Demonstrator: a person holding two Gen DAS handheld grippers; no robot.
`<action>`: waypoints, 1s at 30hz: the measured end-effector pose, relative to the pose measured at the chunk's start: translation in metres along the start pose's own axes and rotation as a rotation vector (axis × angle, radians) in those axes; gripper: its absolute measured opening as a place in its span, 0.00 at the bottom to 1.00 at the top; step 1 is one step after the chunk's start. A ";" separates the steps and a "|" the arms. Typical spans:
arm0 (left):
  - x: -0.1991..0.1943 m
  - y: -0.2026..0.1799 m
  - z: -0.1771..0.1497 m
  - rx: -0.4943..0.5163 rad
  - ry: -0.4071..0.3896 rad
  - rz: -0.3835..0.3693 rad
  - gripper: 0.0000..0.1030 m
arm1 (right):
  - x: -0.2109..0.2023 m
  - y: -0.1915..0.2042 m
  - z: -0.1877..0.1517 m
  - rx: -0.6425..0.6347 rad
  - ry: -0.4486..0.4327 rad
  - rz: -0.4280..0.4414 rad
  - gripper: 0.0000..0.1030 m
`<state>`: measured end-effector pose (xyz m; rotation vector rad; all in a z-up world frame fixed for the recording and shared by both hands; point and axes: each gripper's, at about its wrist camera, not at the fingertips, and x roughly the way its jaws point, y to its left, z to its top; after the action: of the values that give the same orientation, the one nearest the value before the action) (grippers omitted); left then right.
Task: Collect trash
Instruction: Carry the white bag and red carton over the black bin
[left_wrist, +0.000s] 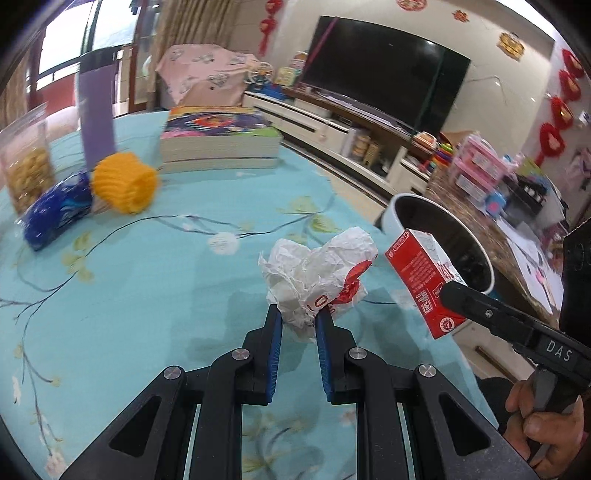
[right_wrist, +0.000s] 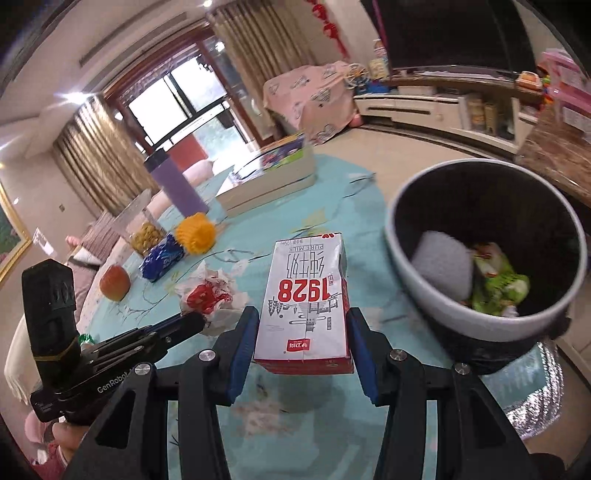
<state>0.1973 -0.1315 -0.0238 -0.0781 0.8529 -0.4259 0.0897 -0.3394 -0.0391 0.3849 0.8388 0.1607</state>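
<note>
Two pieces of trash are held above the table: a crumpled white-and-red paper wrapper pinched in the nearly closed left tool, a red-and-white milk carton clamped in the half-open right tool. The grey round bin, ahead-right, already holds some rubbish; both remain undropped.

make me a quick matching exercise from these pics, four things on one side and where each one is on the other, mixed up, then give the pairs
Things:
1. milk carton
2. crumpled wrapper
3. green packet
4. yellow foam net

Places:
A. inside the bin
B. between the pads of the left claw
C. lying on the blue tablecloth beside the blue packet
D. between the pads of the right claw

Pairs: 1-D, 2-B, 3-A, 4-C
</note>
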 end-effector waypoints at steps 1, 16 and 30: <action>0.002 -0.005 0.001 0.010 0.003 -0.002 0.16 | -0.002 -0.004 0.000 0.007 -0.004 -0.003 0.48; 0.029 -0.049 0.016 0.097 0.029 -0.034 0.16 | -0.031 -0.048 -0.001 0.077 -0.058 -0.046 0.48; 0.046 -0.082 0.029 0.170 0.035 -0.050 0.16 | -0.049 -0.080 0.008 0.123 -0.108 -0.082 0.48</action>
<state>0.2179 -0.2278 -0.0184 0.0654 0.8475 -0.5461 0.0625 -0.4296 -0.0320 0.4702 0.7581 0.0118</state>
